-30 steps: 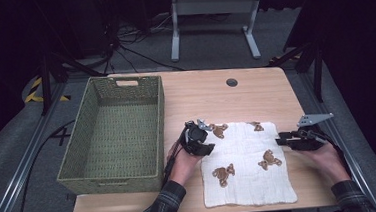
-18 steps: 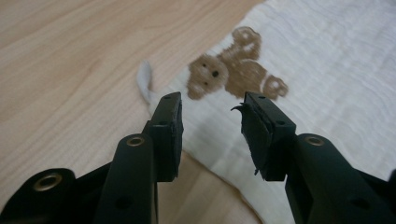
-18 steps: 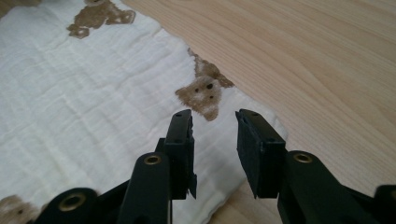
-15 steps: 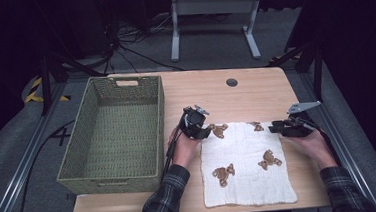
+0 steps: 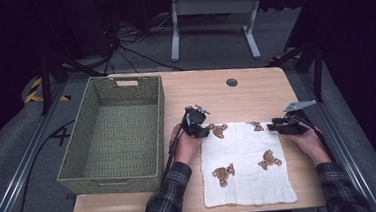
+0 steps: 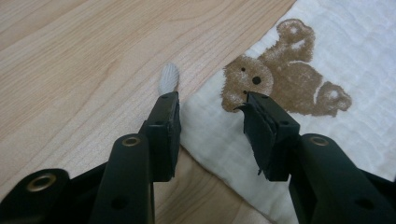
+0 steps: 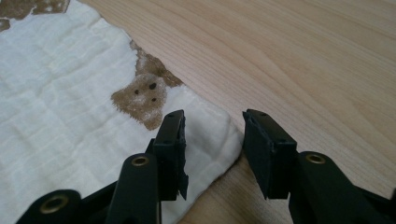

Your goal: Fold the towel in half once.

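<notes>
- 1 white cloth (image 5: 246, 164) w/ brown bear prints lies flat on the surface (image 5: 255, 94), at approx 5 o'clock of it. 4 bears visible in high view: 2 by the far edge, 2 mid-cloth.
- 1 green woven basket (image 5: 113, 134) at 9 o'clock of the cloth, just beside it, on the surface's left part.
- 2 grippers, 1 per hand. Left gripper (image 5: 201, 130) sits at the cloth's far-left corner, approx 11 o'clock of the cloth; right gripper (image 5: 272, 127) at the far-right corner, approx 1 o'clock.
- Left gripper view: fingers (image 6: 164, 126) stand partway apart, astride the cloth's edge near a bear's head; pads not pressing it. They've just opened a bit.
- Right gripper view: fingers (image 7: 172, 140) partway apart w/ the cloth corner between them, not pinched; also just opened.
- 1 round dark hole (image 5: 232, 82) in the surface at 12 o'clock.
</notes>
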The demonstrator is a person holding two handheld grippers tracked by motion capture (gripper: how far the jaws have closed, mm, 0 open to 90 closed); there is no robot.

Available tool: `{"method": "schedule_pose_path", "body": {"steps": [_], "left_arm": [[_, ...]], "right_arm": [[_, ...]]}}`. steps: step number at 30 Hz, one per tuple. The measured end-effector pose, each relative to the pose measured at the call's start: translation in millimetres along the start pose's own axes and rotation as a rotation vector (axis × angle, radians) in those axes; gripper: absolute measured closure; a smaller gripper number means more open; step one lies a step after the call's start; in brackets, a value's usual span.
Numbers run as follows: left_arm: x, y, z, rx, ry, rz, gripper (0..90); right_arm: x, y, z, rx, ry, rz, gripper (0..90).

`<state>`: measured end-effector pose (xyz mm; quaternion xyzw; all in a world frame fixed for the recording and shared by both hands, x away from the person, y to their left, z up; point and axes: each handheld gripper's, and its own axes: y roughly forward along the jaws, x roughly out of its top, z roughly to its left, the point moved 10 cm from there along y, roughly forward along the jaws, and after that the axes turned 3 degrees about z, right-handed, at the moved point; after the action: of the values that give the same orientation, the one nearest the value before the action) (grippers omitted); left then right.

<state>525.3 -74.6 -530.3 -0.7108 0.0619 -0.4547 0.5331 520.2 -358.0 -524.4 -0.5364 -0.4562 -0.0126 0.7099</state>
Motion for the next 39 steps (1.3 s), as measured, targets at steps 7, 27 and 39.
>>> {"method": "schedule_pose_path", "body": {"steps": [7, 27, 39], "left_arm": [[-1.1, -0.4, 3.3, 0.077, 0.039, 0.009, 73.4], [-0.7, 1.1, 13.7, 0.072, -0.046, -0.012, 65.3], [4.0, -2.9, 7.5, -0.004, -0.092, -0.055, 86.4]], "right_arm": [[-0.5, -0.7, 3.0, 0.003, -0.014, 0.007, 75.0], [-0.9, -0.8, 6.7, 0.03, -0.016, 0.014, 84.9], [1.4, -3.6, 7.5, 0.032, -0.012, 0.003, 85.8]]}}
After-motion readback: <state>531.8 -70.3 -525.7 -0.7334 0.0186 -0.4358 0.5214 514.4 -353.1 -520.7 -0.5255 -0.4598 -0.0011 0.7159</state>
